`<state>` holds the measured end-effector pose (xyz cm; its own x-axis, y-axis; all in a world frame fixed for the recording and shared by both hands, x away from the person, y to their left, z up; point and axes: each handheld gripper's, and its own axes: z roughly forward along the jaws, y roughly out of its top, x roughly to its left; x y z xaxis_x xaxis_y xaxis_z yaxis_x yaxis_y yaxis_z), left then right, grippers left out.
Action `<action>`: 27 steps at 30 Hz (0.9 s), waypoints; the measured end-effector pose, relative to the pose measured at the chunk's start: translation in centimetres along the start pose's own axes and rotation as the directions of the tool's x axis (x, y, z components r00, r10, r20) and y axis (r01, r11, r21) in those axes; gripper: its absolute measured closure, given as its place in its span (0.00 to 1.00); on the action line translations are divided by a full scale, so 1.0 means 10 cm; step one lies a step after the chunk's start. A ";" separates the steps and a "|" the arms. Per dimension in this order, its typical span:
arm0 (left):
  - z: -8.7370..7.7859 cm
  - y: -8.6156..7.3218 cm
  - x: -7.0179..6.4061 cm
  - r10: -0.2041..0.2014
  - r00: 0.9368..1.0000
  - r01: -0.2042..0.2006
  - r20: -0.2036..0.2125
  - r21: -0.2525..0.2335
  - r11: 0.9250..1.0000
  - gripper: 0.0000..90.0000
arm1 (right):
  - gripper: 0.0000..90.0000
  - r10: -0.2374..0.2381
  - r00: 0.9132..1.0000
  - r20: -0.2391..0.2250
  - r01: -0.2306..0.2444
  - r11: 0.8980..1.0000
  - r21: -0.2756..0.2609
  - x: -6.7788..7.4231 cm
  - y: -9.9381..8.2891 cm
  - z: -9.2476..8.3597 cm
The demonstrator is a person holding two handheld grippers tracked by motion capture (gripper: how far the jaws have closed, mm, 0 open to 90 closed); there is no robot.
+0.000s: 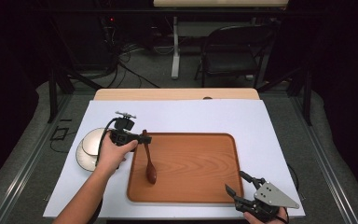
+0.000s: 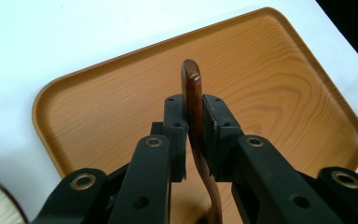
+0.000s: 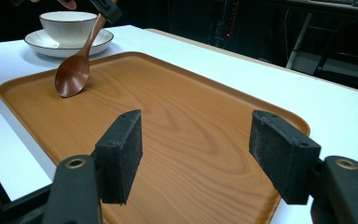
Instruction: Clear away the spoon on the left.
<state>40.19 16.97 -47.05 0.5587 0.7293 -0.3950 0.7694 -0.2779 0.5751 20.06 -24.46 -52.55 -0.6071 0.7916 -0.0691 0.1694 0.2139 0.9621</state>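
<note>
Nearest the high camera, at the bottom right edge, the right gripper [image 1: 237, 183] sits in the person's right hand [image 1: 261, 218] over the near right corner of the wooden tray [image 1: 205, 186], its grey three-cornered plate on top and its two black jaws spread wide with nothing between them. In the right gripper view the same jaws stand far apart above the tray's bare wood grain, their dark pads facing each other across open space. Farther back and to the left, the left hand [image 1: 113, 154] carries the left gripper [image 1: 145, 139] at the tray's far left corner. Its jaws stand narrow and hold the handle of a dark brown wooden spoon [image 1: 150, 164]; the left gripper view shows the pads either side of the handle [image 2: 195, 107] near its upper end, with the tip of the handle rising just above them. The spoon hangs tilted, handle up, with its bowl down on the left part of the tray, touching or almost touching the wood as the right gripper view shows it [image 3: 72, 74]. Just beyond the tray's left edge a pale bowl [image 3: 68, 25] with a dark rim stands on a matching saucer [image 3: 37, 44] on the white table cover [image 1: 261, 121]. No brand, label or writing can be read on any of these things.
</note>
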 end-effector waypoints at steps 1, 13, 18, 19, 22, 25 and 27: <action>0.03 0.00 0.02 -0.010 1.000 0.010 0.002 0.002 1.000 0.89 | 0.38 -0.001 1.000 -0.001 0.001 1.000 0.000 0.00 0.00 0.00; 0.29 -0.01 0.19 -0.084 0.996 0.084 0.003 0.005 0.996 0.87 | 0.39 -0.001 1.000 -0.004 0.001 1.000 -0.001 0.00 0.00 0.00; 0.39 -0.03 0.25 -0.109 0.994 0.109 -0.014 0.006 0.994 0.86 | 0.39 -0.005 1.000 -0.009 0.005 1.000 0.000 0.00 0.00 0.00; 0.40 -0.03 0.27 -0.106 0.994 0.106 -0.014 0.014 0.994 0.86 | 0.39 -0.005 1.000 -0.010 0.005 1.000 0.000 0.00 0.00 0.00; 0.44 -0.04 0.29 -0.118 0.993 0.118 -0.017 0.015 0.993 0.85 | 0.39 -0.005 1.000 -0.011 0.005 1.000 0.001 0.00 0.00 0.00; 0.48 -0.06 0.30 -0.135 0.991 0.135 -0.018 0.008 0.991 0.85 | 0.39 -0.004 1.000 -0.012 0.004 1.000 -0.002 0.00 0.00 0.00; 0.51 -0.07 0.31 -0.143 0.990 0.143 -0.018 0.004 0.990 0.85 | 0.39 0.000 1.000 -0.011 0.000 1.000 -0.003 -0.01 0.00 -0.01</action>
<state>42.97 16.27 -52.31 0.4376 0.7723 -0.4605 0.8427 -0.1735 0.5097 20.08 -24.57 -52.51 -0.6153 0.7855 -0.0658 0.1677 0.2120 0.9628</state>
